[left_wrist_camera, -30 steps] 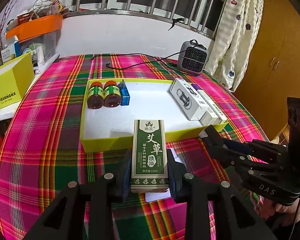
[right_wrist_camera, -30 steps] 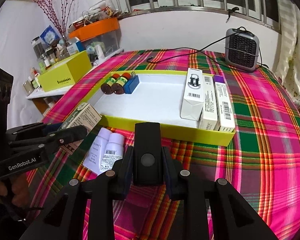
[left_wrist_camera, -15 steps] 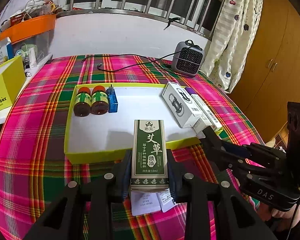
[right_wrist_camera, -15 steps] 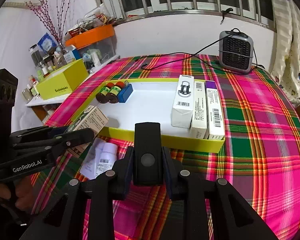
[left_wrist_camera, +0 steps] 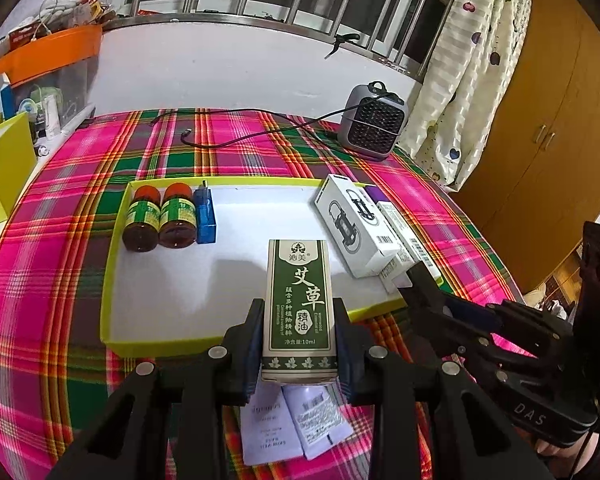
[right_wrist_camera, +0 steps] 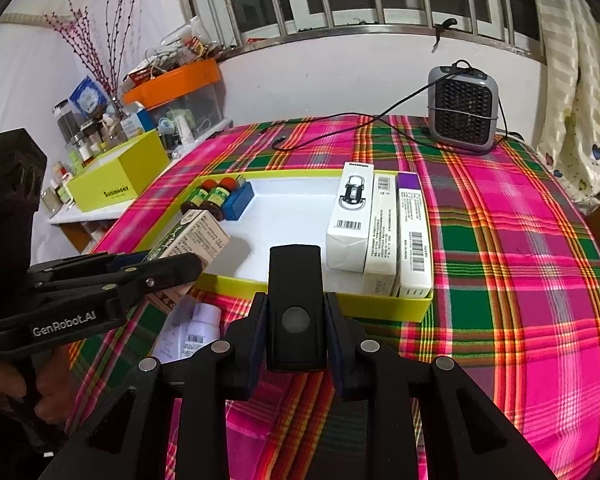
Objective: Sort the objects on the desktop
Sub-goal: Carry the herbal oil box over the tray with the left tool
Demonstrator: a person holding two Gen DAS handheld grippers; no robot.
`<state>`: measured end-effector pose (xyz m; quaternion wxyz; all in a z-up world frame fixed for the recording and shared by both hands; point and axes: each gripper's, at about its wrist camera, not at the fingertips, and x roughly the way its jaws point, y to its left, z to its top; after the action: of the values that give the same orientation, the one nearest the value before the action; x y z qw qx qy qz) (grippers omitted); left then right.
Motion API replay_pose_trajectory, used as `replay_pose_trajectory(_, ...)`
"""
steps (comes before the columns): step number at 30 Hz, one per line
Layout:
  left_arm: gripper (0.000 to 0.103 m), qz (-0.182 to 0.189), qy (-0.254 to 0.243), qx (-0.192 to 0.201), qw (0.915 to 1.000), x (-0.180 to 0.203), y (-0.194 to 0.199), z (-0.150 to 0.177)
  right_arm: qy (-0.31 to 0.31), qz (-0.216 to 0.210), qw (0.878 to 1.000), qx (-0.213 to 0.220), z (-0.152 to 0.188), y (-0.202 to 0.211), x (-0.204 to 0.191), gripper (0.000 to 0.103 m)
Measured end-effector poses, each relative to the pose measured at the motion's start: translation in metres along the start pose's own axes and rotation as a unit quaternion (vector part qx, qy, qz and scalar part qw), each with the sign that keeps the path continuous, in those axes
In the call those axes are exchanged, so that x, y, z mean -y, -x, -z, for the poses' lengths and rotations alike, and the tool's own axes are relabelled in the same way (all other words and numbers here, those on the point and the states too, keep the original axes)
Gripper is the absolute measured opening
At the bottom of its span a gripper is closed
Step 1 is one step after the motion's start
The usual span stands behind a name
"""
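Observation:
My left gripper (left_wrist_camera: 299, 344) is shut on a green essential-oil box (left_wrist_camera: 299, 304) and holds it over the near edge of the yellow tray (left_wrist_camera: 112, 280); the box also shows in the right wrist view (right_wrist_camera: 192, 240). My right gripper (right_wrist_camera: 296, 336) is shut on a black rectangular device (right_wrist_camera: 296, 300) above the cloth in front of the tray (right_wrist_camera: 380, 308). In the tray lie two brown bottles (left_wrist_camera: 158, 220), a blue item (left_wrist_camera: 205, 216) and three upright white boxes (right_wrist_camera: 380, 224). Two white tubes (left_wrist_camera: 296, 420) lie on the cloth below the left gripper.
The table has a pink and green plaid cloth (right_wrist_camera: 520, 280). A grey heater (right_wrist_camera: 462, 110) with a black cable stands at the back right. A yellow box (right_wrist_camera: 116, 180) and a cluttered shelf with an orange bin (right_wrist_camera: 172, 84) stand at the left.
My left gripper has carried the green box forward over the tray's near edge. My right gripper has moved a little closer to the tray with the black device.

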<state>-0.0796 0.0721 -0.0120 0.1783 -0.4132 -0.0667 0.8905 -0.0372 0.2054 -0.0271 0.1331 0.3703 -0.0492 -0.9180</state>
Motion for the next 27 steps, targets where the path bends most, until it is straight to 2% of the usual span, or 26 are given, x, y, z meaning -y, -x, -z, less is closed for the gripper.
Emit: replay_pose_trajectory(27, 0.032, 0.013, 0.038, -0.025, 0.9989, 0.005, -0.052, -0.048, -0.016, 0.012, 1.000, 0.016, -0.020, 0.003, 0.020, 0.028)
